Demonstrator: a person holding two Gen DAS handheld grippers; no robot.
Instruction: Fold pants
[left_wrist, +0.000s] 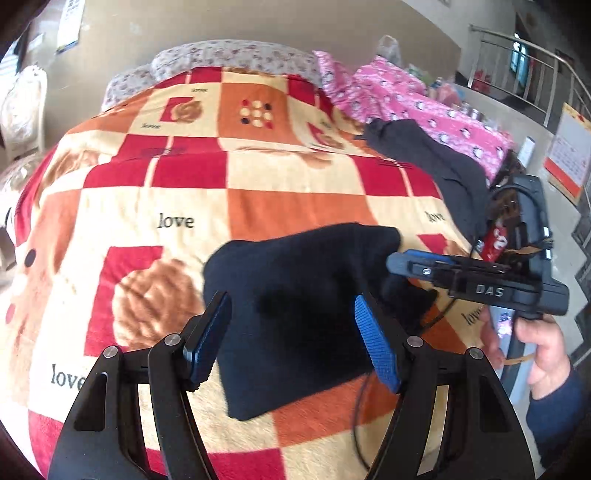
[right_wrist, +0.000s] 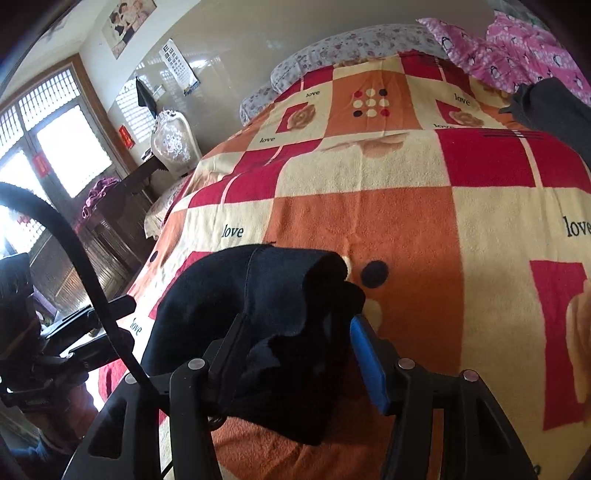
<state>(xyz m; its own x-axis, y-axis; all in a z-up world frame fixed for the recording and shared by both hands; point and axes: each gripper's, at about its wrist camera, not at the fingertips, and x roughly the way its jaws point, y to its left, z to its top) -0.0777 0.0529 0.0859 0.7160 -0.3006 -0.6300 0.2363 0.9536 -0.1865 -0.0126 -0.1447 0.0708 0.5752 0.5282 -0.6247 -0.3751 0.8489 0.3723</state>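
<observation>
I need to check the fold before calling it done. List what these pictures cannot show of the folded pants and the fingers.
- Pants, left wrist view: near part hidden behind the left gripper; layers too dark to tell apart.
- Pants, right wrist view: near end bunched between the right gripper's fingers; whether they still press it cannot be told.
- Grey garment: cut off by the edge in the right wrist view.

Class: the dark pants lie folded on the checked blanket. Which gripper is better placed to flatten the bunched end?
Probably the right gripper. Its open jaws already straddle the bunched end of the pants. The left gripper is open over the flat part of the bundle, away from that end.
</observation>
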